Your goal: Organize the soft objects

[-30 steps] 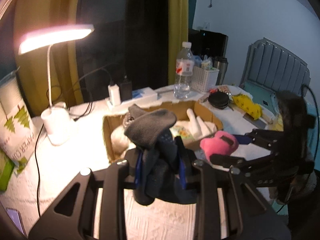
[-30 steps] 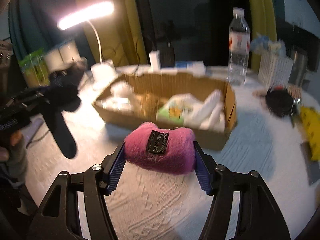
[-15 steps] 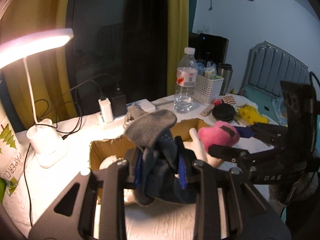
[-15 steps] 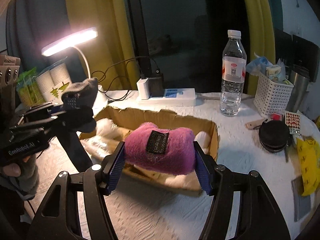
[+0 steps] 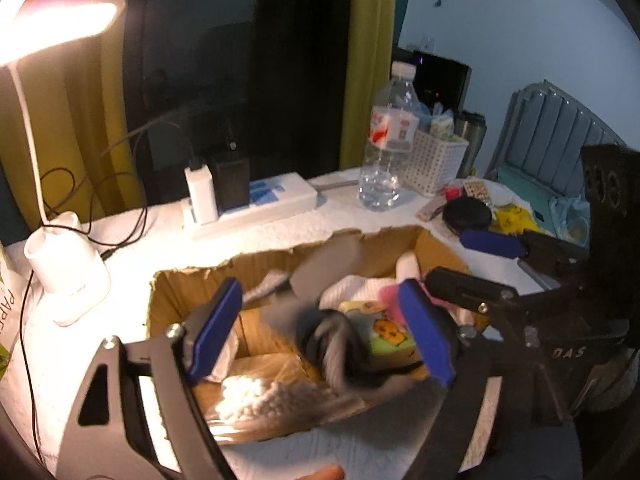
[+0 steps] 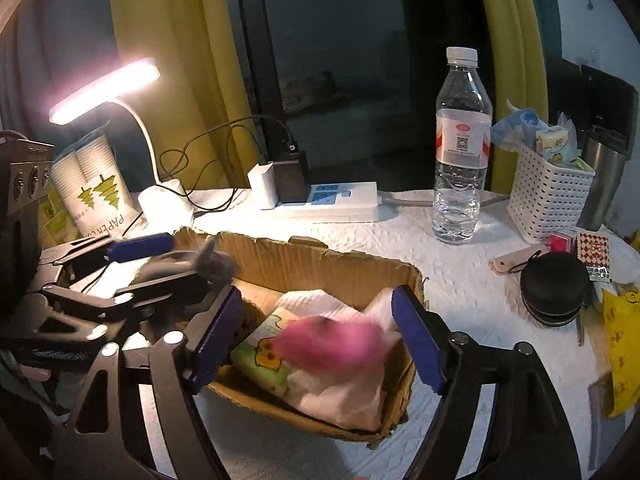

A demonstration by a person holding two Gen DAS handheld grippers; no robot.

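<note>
A cardboard box (image 5: pixel 188 280) (image 6: pixel 320 256) on the white table holds white cloths and a green printed pack (image 6: pixel 264 356). My left gripper (image 5: pixel 320 328) is open above the box; a dark grey sock (image 5: pixel 336 352) lies blurred in the box below it. My right gripper (image 6: pixel 320 336) is open above the box's right part; a pink plush (image 6: pixel 332 344), blurred, sits in the box between its fingers. Each gripper shows in the other's view, the right one (image 5: pixel 492 264) and the left one (image 6: pixel 160 264).
A lit desk lamp (image 6: pixel 164 204) stands left, a power strip with chargers (image 6: pixel 320 200) behind the box, a water bottle (image 6: pixel 460 160) and white basket (image 6: pixel 548 196) at back right. A round black case (image 6: pixel 556 288) and yellow bag (image 6: pixel 620 344) lie right.
Both grippers moved over the box and opened. The dark sock left the left gripper and the pink plush left the right gripper; both dropped into the box.
</note>
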